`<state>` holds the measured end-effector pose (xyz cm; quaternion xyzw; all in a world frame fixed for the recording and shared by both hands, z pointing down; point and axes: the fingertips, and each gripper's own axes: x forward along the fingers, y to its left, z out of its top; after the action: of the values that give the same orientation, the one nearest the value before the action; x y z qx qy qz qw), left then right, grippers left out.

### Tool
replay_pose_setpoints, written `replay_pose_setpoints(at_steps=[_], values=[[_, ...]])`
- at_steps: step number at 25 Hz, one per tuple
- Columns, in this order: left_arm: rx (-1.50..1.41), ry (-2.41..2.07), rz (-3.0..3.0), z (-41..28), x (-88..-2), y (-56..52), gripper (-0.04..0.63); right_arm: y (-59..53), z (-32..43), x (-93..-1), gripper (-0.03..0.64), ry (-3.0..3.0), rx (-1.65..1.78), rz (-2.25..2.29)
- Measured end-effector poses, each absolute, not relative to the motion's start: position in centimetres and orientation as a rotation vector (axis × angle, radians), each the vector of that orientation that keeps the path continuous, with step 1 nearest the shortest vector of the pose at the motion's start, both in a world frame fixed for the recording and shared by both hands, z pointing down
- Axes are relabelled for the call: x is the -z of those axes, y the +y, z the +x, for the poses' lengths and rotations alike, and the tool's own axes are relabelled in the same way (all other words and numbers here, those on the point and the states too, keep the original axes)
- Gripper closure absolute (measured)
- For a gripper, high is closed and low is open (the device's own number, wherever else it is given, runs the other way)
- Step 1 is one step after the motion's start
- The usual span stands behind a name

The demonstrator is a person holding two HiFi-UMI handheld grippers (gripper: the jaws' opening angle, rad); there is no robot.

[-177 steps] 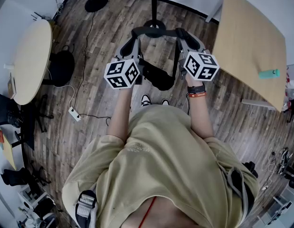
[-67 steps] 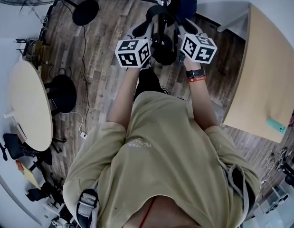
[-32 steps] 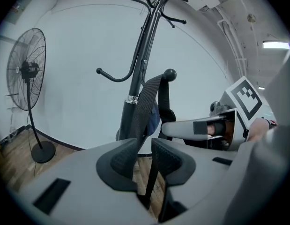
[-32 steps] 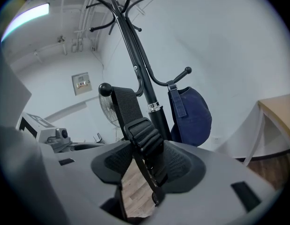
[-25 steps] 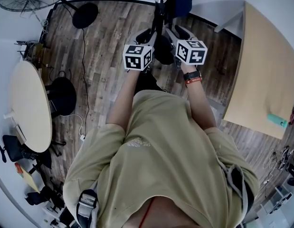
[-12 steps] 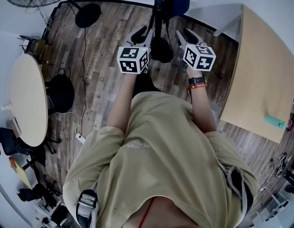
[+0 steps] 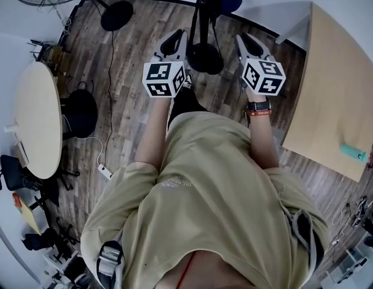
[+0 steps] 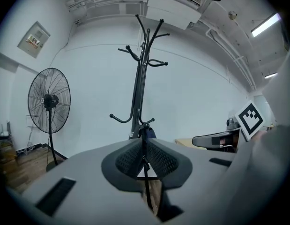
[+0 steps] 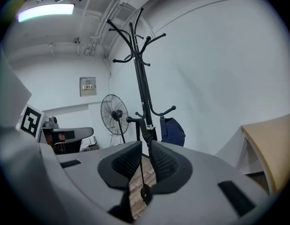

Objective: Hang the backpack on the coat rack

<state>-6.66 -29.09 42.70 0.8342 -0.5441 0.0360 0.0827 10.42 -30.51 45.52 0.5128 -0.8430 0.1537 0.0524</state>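
FINISHING THE HANG: A person stands on a wooden floor point(image 7: 132, 59) facing a coat rack, a hand-held gripper in each hand, with the bag apparently already in place.

At far left, a pedestal fan point(image 8: 48, 100) stands by the wall. The left gripper point(image 8: 144, 149) is clenched, its jaws drawn together on nothing. It is aimed at the black coat rack point(image 8: 139, 88), near it but not touching. The rack rises at the floor's far edge, close against the white wall.

The navy backpack point(image 9: 173, 131) appears to hang from one of the rack's lower hooks point(image 9: 170, 110). In the right gripper view it sits just right of the pole, off the floor, with neither gripper touching it.

The right gripper point(image 9: 144, 157) is released. Its jaws are closing, and only a strip of floor and the rack's pole show through the gap. No strap or fabric lies between the pads. Further right, the corner of a light wooden desk point(image 7: 331, 89) juts toward the rack.

Judging by how things lie, the hanging itself looks done and this is the let-go. The next move calls for little: bring both grippers straight back, clear of the hooks and any dangling straps. It is also worth checking that the bag's loop sits well down on the hook and not out at its knobbed tip, where it could slip off.
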Motion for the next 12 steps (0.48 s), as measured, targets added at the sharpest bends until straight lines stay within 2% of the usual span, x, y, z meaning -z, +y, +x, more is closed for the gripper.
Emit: replay_pose_setpoints(at_steps=[12], values=[[-0.041, -1.624, 2.495, -6.3, -42.1, -27.5, 0.571, -29.0, 11.9, -44.4, 0.594, -2.575, -0.412, 1.636]])
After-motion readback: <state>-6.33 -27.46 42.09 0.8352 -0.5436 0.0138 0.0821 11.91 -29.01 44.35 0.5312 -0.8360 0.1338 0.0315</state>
